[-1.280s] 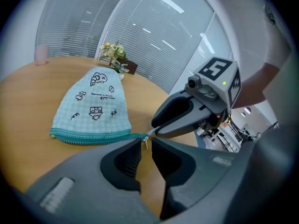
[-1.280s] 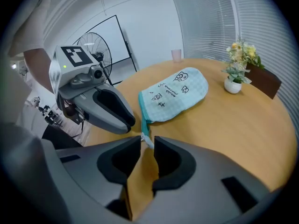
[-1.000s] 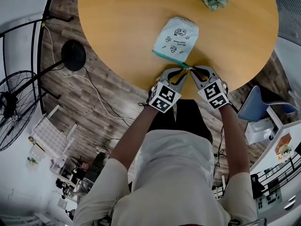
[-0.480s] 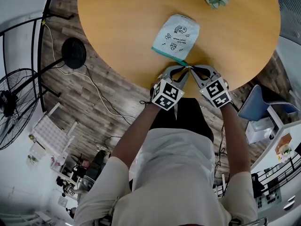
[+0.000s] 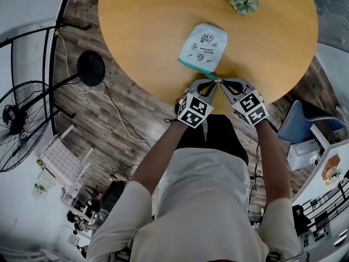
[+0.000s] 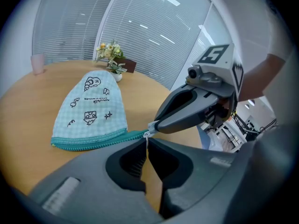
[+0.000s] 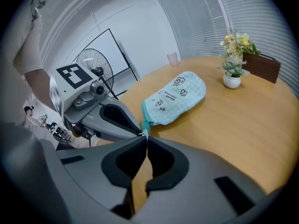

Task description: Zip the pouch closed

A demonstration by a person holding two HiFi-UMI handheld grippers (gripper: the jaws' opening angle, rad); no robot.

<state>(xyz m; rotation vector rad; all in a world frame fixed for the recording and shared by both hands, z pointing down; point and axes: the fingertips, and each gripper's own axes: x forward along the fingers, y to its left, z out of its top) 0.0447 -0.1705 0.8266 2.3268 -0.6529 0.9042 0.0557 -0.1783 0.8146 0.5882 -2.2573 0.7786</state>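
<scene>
The left gripper is shown at the near edge of the table, its jaws pressed together on the thin metal zipper pull. The right gripper is likewise closed, its tips pinched on the teal zipper tail at the pouch's near corner. The 2 grippers are seen tip to tip, touching at that corner. Just beyond them the pouch is laid flat on the table, its teal zipper edge turned toward the grippers and its printed checked side up. Farther back, well apart from the pouch, 1 small potted plant is set. Compared with the frame 1 s earlier, both grips and the pouch's placement are unchanged; only the view is shifted slightly.
</scene>
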